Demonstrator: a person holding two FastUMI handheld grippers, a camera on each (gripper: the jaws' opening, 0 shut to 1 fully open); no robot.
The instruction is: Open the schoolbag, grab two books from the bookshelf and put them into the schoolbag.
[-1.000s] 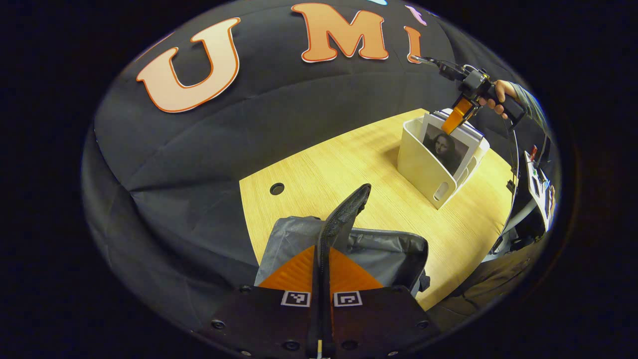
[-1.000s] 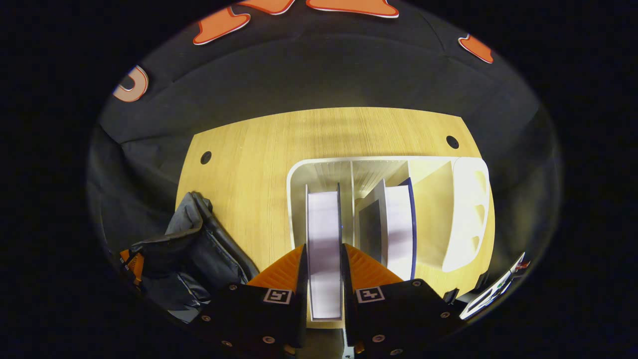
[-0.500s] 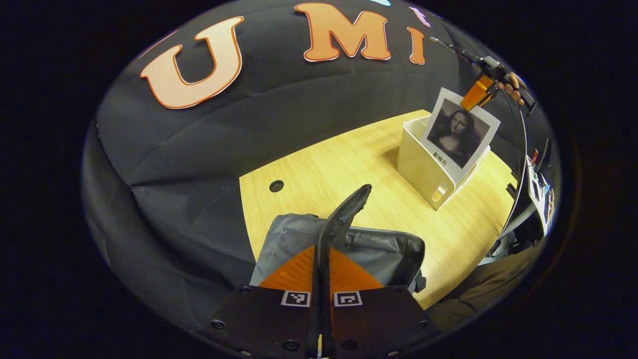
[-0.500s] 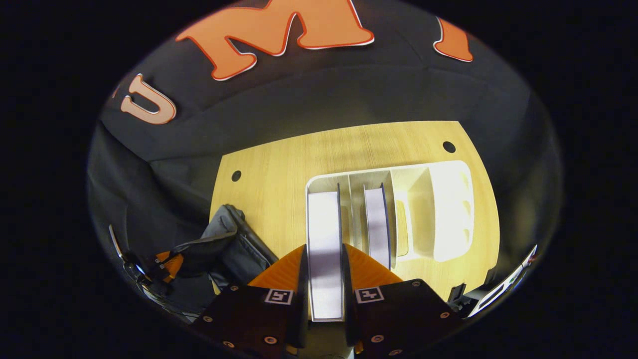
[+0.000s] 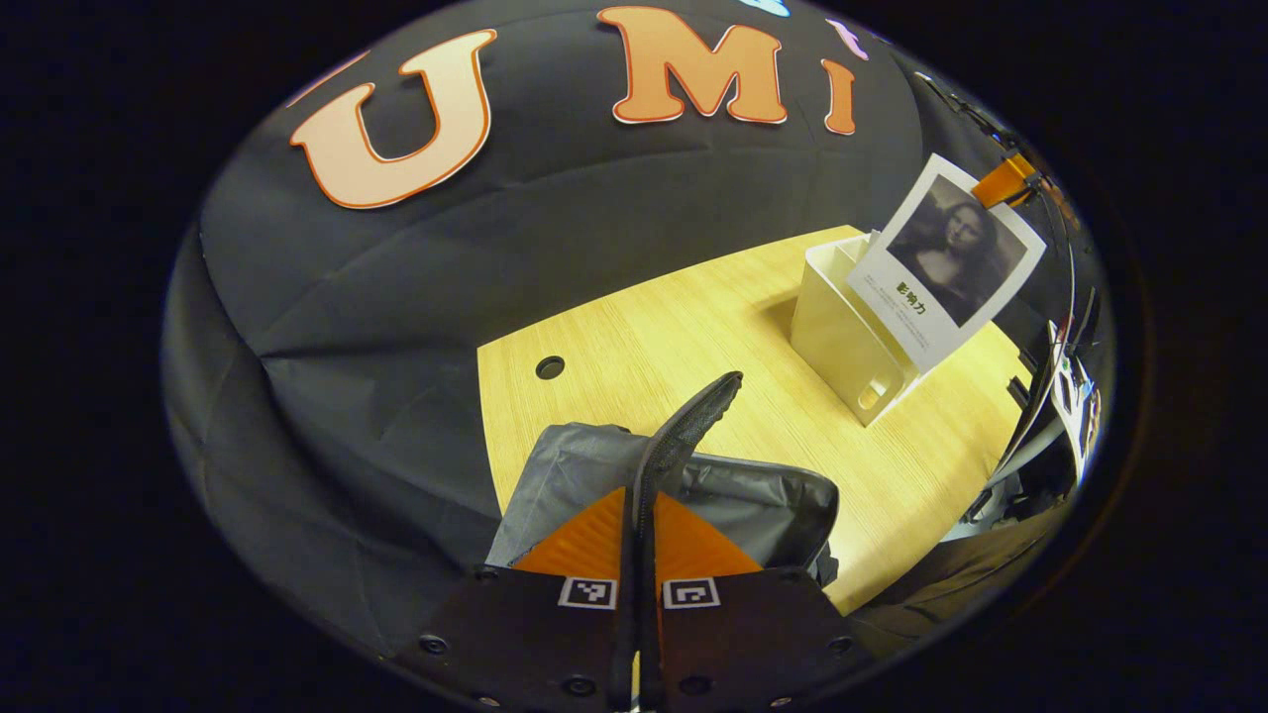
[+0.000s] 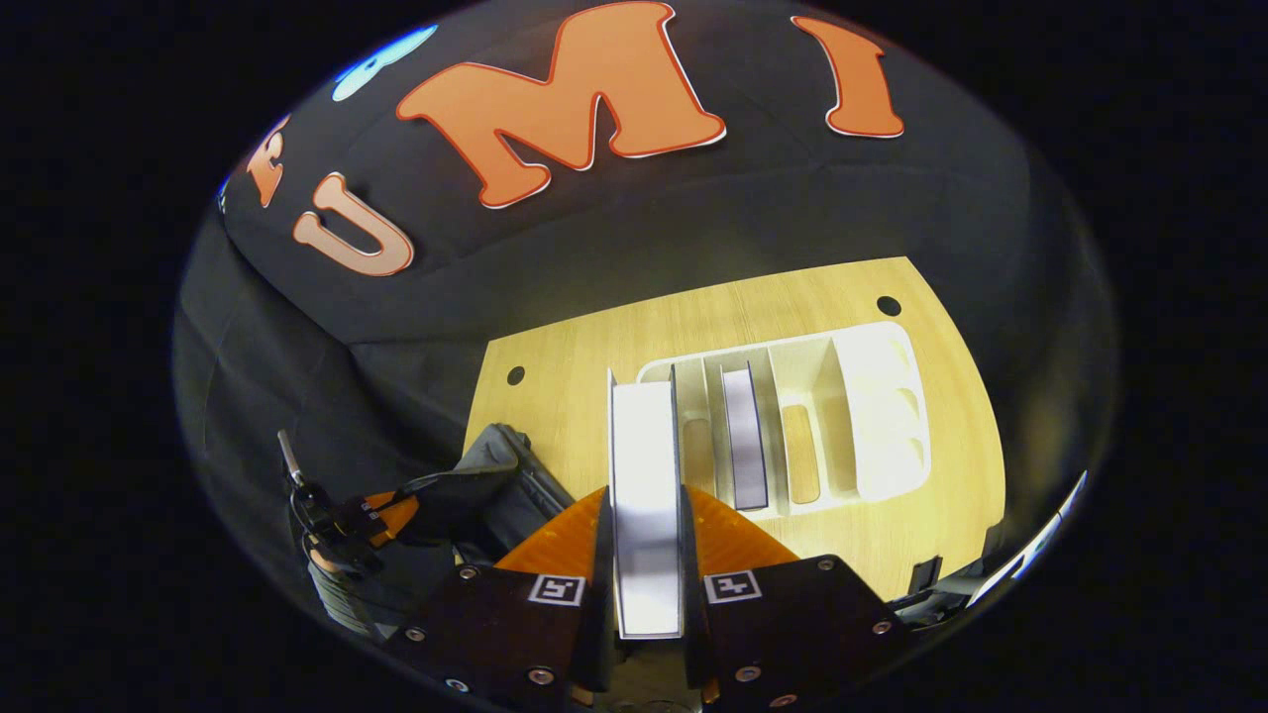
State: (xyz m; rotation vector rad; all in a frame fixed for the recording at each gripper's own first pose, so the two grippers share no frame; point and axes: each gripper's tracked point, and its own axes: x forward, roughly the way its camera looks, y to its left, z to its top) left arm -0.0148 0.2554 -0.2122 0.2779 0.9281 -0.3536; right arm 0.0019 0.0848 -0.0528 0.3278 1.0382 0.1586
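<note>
Right now the right tool (image 6: 646, 555) is gripping a book (image 6: 645, 495) by its top edge, both orange fingers pressing on its covers, and the book is hanging above the white bookshelf (image 6: 872, 416), clear of the slot at the shelf's schoolbag-side end. A second book (image 6: 745, 436) is standing upright in a middle compartment. The left tool (image 5: 639, 555) is pinching the schoolbag's dark strap (image 5: 684, 426) between nearly closed fingers, holding the grey schoolbag (image 5: 753, 500) up on the wooden surface (image 5: 644, 327); its mouth looks open, though how wide is hard to judge from here. Seen from the left gripper view, the book is dangling tilted by one corner, and that is probably where trouble is waiting: a heavy book held at one edge could be swinging or slipping through the fingers on its way over. The bag is sitting well apart from the shelf, so the carry is crossing open surface. If the strap is sagging, the soft opening may be collapsing, and the book's lower corner could be catching on the rim instead of sliding in. A swinging book might also be knocking the light shelf.
</note>
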